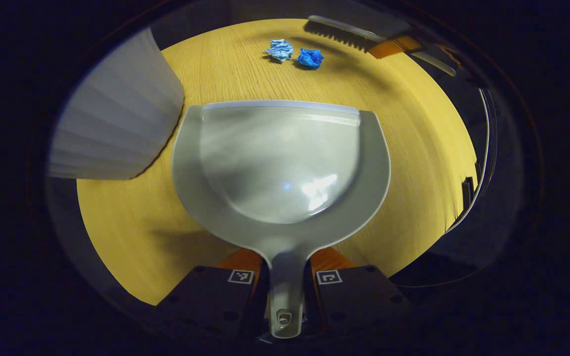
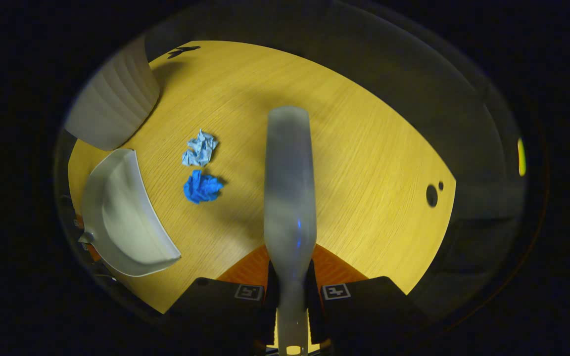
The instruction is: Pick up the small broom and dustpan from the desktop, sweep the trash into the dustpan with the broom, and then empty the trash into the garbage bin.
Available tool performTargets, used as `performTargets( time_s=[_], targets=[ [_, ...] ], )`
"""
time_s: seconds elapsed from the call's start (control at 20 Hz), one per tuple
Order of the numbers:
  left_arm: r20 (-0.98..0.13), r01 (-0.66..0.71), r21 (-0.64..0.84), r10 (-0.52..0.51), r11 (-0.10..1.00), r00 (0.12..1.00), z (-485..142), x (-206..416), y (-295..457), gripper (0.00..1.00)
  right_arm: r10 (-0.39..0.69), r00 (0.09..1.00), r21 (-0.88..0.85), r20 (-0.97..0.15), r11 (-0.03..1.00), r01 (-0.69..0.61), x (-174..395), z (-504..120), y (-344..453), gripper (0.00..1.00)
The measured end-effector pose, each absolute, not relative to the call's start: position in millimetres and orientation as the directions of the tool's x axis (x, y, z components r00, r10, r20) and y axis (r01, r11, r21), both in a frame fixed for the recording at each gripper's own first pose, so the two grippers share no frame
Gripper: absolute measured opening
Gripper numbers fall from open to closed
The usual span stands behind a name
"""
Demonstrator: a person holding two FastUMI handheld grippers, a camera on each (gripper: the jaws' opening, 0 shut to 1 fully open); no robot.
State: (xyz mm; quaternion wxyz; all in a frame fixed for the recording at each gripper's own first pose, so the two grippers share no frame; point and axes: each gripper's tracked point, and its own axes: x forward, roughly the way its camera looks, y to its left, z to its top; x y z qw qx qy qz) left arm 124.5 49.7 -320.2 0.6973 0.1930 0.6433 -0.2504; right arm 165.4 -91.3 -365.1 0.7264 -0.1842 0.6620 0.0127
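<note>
The left gripper (image 1: 285, 284) fingers are clamping the dustpan (image 1: 280, 163) handle; the right gripper (image 2: 292, 294) fingers are pinching the broom (image 2: 289, 188) handle.

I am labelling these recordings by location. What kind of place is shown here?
Probably a staged indoor booth with a desk, not a real home: a bare wooden desktop, a pale ribbed garbage bin standing on it, and two crumpled paper balls as trash.

Left gripper (image 1: 285, 277): dark housing blocks showing round screw recesses, each bearing a square black-and-white marker nearest the fingers. Right gripper (image 2: 292, 291): matching dark blocks, one square marker flanking each finger.
</note>
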Motion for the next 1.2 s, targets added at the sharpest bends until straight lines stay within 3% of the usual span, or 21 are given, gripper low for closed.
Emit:
performTargets(
  time_s=[0.1,0.15,0.2,0.25,0.3,0.35,0.4,0.55,0.75,0.9,1.0,1.05,1.1,1.2],
  targets=[
    [-0.996,0.618,-0.040,-0.082,0.785,0.040,-322.0,134.3,49.7,0.30,-0.214,0.122,-0.243,-0.969,0.914,-0.324,189.3,-375.2,-87.5,0.39],
    [-0.997,0.636,-0.028,-0.071,0.772,0.043,-321.5,138.8,51.7,0.29,-0.206,0.116,-0.234,-0.972,0.904,-0.359,196.3,-381.4,-84.2,0.29],
    [-0.997,0.651,-0.013,-0.061,0.759,0.051,-321.2,145.2,53.7,0.29,-0.205,0.118,-0.235,-0.972,0.886,-0.399,201.4,-385.6,-79.4,0.29],
    [-0.997,0.665,0.000,-0.053,0.747,0.059,-321.3,149.6,55.4,0.29,-0.193,0.109,-0.222,-0.975,0.869,-0.443,202.5,-391.1,-71.7,0.39],
    [-0.997,0.677,0.005,-0.052,0.736,0.064,-321.7,153.9,56.0,0.29,-0.177,0.080,-0.194,-0.981,0.855,-0.481,196.1,-396.4,-63.2,0.39],
    [-0.997,0.691,0.010,-0.050,0.722,0.066,-321.2,155.6,57.7,0.29,-0.171,0.063,-0.178,-0.983,0.829,-0.529,189.5,-399.9,-55.8,0.19],
    [-0.996,0.705,0.011,-0.052,0.709,0.068,-319.7,158.3,58.3,0.30,-0.167,0.056,-0.168,-0.984,0.792,-0.586,182.6,-404.8,-49.3,0.29],
    [-0.987,0.742,0.026,-0.099,0.670,0.123,-326.7,171.2,55.7,0.30,-0.102,-0.018,-0.063,-0.995,0.737,-0.673,148.0,-404.6,-20.3,0.29],
    [-0.971,0.754,0.010,-0.175,0.657,0.165,-336.5,176.9,45.8,0.30,0.021,-0.072,0.058,-0.997,0.825,-0.562,95.8,-401.6,6.1,0.30],
    [-0.964,0.767,0.005,-0.200,0.642,0.174,-343.5,176.8,45.3,0.29,0.095,-0.094,0.130,-0.991,0.856,-0.501,92.3,-407.6,3.8,0.30],
    [-0.959,0.771,-0.007,-0.224,0.637,0.176,-341.2,173.9,43.6,0.29,0.101,-0.081,0.128,-0.992,0.848,-0.514,96.8,-399.1,5.6,0.34],
    [-0.955,0.768,-0.019,-0.238,0.640,0.175,-339.5,176.4,43.5,0.29,0.105,-0.071,0.126,-0.992,0.850,-0.511,100.0,-395.0,4.5,0.30],
    [-0.950,0.765,-0.032,-0.257,0.643,0.176,-337.7,177.4,42.0,0.29,0.112,-0.056,0.125,-0.992,0.857,-0.500,101.6,-389.9,5.6,0.34],
    [-0.938,0.752,-0.051,-0.289,0.657,0.190,-333.9,179.8,41.7,0.30,0.108,-0.009,0.099,-0.994,0.881,-0.462,105.3,-379.2,-0.4,0.30]
  ],
)
